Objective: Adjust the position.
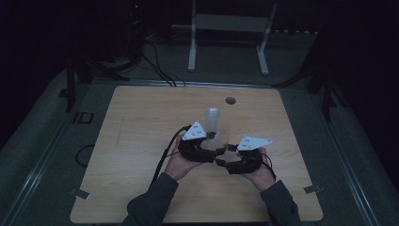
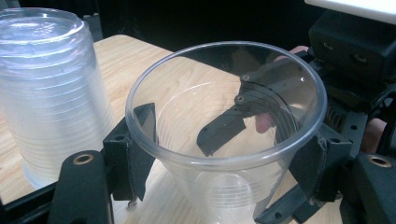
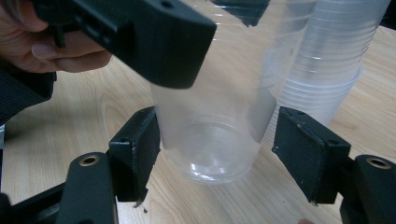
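A single clear plastic cup [image 2: 224, 140] stands upright between my left gripper's [image 2: 226, 158] jaws, whose pads press on both of its sides just under the rim. In the high view this left gripper [image 1: 217, 143] sits at the table's middle, with the right gripper [image 1: 225, 155] beside it. My right gripper [image 3: 217, 154] straddles the cup's base [image 3: 210, 149]: one pad touches it, while a small gap shows at the other. An upside-down stack of clear cups [image 1: 213, 120] stands just behind the held cup.
The light wooden table [image 1: 141, 141] has a round cable hole [image 1: 230, 100] near its far edge. A white metal frame [image 1: 228, 37] stands on the floor beyond. Cables [image 1: 164, 155] trail from the left gripper toward the near left. The room is dim.
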A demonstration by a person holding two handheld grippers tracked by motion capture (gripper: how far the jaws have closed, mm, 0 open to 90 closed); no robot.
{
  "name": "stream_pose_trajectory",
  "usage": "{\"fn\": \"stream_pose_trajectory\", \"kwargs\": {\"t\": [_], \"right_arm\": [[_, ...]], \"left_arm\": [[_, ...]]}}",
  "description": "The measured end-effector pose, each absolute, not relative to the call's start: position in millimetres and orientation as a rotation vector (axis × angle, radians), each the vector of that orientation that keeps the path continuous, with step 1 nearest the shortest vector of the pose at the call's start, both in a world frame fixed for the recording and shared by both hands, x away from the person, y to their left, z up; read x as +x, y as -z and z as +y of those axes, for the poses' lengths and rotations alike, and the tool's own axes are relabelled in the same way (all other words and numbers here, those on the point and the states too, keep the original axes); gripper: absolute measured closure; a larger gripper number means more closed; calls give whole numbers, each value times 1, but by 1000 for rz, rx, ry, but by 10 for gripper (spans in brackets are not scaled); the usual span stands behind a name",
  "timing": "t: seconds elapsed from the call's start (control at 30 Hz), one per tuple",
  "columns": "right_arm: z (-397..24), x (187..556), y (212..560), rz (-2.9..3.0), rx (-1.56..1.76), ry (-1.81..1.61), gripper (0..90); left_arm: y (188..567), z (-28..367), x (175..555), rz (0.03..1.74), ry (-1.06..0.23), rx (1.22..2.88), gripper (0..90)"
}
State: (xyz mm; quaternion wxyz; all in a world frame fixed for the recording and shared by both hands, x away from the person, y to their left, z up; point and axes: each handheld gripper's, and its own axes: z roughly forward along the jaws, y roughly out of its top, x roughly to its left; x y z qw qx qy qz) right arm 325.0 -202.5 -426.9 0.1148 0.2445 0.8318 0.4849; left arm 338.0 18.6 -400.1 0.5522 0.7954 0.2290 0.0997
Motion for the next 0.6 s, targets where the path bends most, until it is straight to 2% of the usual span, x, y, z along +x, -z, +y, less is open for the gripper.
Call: {"fn": "stream_pose_trajectory", "kwargs": {"t": [0.17,0.37,0.6], "right_arm": [[-201,325,429,2438,728,-1429,315],[-200,325,429,2432,722,-1443,387],[-200,324,429,2416,713,-1453,412]], "left_arm": [[400,15,336,525,-246,1898,299],[400,14,336,529,-248,1889,288],[400,14,335,536,-243,1876,271]]}}
